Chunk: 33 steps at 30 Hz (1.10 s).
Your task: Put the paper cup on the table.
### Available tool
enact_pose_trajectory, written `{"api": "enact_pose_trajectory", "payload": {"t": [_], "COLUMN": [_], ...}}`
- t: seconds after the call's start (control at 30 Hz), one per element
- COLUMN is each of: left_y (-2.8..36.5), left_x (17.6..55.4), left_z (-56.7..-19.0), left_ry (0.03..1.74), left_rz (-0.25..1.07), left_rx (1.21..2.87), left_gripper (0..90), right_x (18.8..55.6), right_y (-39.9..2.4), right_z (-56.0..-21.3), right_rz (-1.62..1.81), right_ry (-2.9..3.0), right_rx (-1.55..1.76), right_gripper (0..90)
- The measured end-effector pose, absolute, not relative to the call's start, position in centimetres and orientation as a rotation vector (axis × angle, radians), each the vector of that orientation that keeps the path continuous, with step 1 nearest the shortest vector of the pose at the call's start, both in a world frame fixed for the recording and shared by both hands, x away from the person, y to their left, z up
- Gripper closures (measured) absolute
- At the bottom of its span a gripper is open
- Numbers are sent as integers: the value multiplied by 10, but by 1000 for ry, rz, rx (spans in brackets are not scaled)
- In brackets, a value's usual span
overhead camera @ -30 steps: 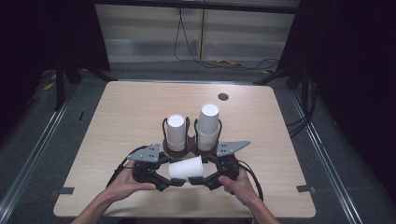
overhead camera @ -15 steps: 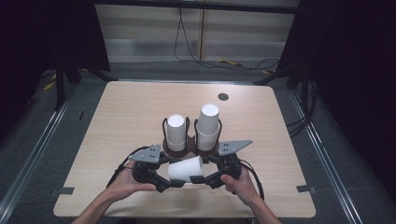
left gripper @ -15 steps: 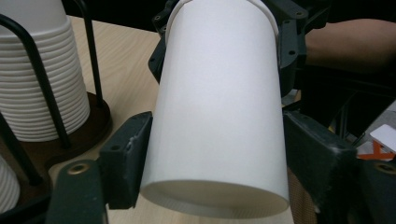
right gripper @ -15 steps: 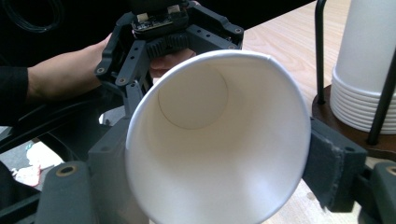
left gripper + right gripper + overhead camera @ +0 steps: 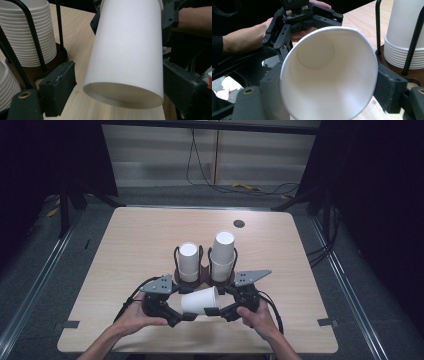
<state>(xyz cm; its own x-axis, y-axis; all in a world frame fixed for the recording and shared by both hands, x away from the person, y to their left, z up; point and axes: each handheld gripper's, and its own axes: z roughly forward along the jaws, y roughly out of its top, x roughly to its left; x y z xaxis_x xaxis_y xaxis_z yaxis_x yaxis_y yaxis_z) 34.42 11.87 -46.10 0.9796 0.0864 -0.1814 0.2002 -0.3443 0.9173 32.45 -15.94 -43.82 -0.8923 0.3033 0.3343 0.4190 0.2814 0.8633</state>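
Observation:
A white paper cup [image 5: 200, 301] lies on its side between the two grippers near the table's front edge. My right gripper [image 5: 218, 301] is shut on its mouth end. In the right gripper view the rim [image 5: 329, 30] is squeezed out of round between the pads, and these jaws have just been closing. My left gripper [image 5: 185, 312] is open around the cup's base end [image 5: 125, 95]; its jaws have just been opening, and a gap shows beside the left pad [image 5: 58, 87].
Just behind the grippers stands a brown holder [image 5: 192, 281] with black wire loops and two upside-down cup stacks [image 5: 188, 260] [image 5: 223, 251]. A dark round spot [image 5: 239, 223] marks the far table. Tape marks [image 5: 327, 322] sit near the front corners.
The left jaws have spread away from the cup's base end. The right jaws have drawn in on its mouth end. Both hands and the cup stay in place.

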Motion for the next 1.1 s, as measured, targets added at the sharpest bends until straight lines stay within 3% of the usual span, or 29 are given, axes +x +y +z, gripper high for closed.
{"api": "enact_pose_trajectory", "payload": {"t": [1.1], "left_y": [155], "left_x": [349], "left_z": [-462], "left_ry": [407], "left_rz": [15], "left_rx": [1972], "left_gripper": [166], "right_x": [321], "right_y": [-190], "right_z": [-425], "right_rz": [-1664], "right_ry": [-2527], "right_rx": [-963], "right_gripper": [245]}}
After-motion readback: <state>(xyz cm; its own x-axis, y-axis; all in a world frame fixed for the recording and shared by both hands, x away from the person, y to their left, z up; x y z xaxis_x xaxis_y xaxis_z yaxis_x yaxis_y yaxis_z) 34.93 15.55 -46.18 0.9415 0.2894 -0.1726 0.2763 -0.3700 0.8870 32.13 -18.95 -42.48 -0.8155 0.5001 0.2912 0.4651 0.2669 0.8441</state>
